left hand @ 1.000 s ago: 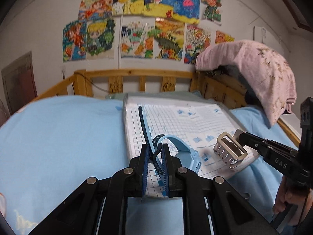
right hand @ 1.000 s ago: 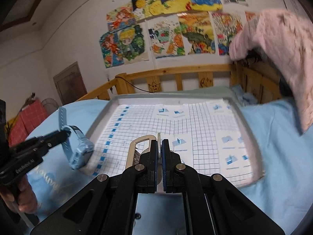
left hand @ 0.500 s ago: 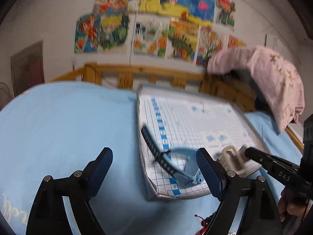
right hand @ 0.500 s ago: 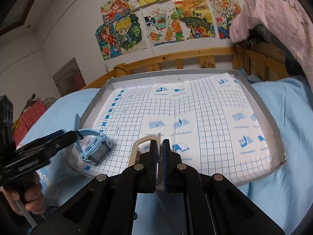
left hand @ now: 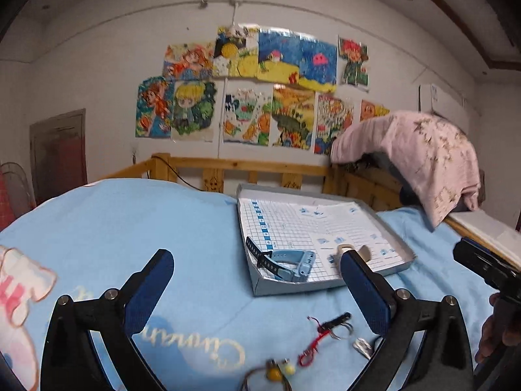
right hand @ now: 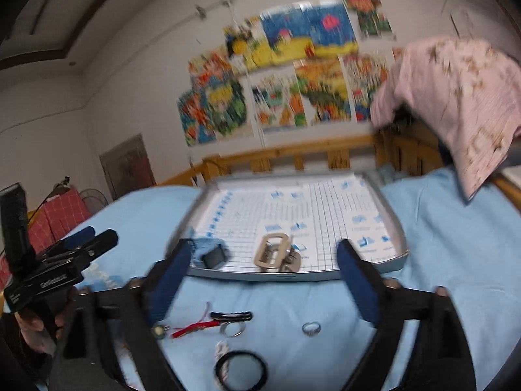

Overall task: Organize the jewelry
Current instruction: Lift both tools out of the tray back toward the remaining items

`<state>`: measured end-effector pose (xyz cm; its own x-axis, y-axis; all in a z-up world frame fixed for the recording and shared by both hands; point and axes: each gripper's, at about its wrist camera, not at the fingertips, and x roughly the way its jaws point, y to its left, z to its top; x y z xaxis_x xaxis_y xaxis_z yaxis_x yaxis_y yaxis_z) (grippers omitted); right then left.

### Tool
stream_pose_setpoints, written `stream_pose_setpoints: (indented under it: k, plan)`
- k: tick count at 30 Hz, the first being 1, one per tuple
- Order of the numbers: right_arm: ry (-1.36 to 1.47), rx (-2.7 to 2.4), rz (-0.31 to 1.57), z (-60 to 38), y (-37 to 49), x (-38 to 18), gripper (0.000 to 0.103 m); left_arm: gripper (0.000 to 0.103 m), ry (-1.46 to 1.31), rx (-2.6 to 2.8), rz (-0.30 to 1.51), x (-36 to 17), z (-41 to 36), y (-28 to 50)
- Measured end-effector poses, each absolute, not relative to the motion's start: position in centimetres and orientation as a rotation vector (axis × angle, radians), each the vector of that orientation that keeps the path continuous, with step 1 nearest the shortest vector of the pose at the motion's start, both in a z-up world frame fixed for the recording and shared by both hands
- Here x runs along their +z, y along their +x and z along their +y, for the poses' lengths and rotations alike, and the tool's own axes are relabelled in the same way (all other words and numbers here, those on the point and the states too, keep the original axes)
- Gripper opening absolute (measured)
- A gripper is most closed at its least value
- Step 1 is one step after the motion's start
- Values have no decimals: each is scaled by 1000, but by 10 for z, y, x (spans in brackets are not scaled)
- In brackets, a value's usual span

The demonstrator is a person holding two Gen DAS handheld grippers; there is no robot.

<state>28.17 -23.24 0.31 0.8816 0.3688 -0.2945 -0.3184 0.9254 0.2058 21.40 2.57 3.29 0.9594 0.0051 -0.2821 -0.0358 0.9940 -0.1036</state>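
A light-blue watch [left hand: 286, 260] with a dark strap lies in the near left corner of the grid-lined tray [left hand: 325, 221]. A beige claw clip [right hand: 272, 254] rests beside it near the tray's front rim. My left gripper [left hand: 257, 290] is back from the tray over the blue sheet; its jaws are opening wide with nothing between them. My right gripper [right hand: 263, 280] hangs in front of the tray; its jaws are also opening and hold nothing. On the sheet below lie a red cord [right hand: 192, 327], a black clip [right hand: 231, 316], a silver ring [right hand: 311, 327] and a black hair tie [right hand: 241, 373].
The blue sheet [left hand: 130, 228] covers the bed, which has a wooden rail [left hand: 247, 164] behind the tray. A pink cloth [left hand: 423, 156] hangs over the rail at the right. Yellow beads [left hand: 276, 371] lie at the near edge. A hand [left hand: 498, 332] holds the right gripper's handle.
Both grippers have opened and let go: the watch and the claw clip now lie in the tray. Both grippers have drawn back from it, bringing the loose jewelry on the sheet into view.
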Motion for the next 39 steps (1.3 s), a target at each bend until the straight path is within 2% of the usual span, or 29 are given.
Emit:
stream_pose_setpoints:
  k: [9,19,28,39]
  plan:
    - [141,361,217,-235,184,18,101,103,-118,21,228,36,29,135]
    - [88,333,167,-221,117,17,101,103,-120,32,231,17,33,71]
    - [10,272,235,-218,88,-4,101,103,-103,70,330,-17,37,50]
    - [12,251,308,-221,95,-13,101,103,-89,101,367,-13,37,65]
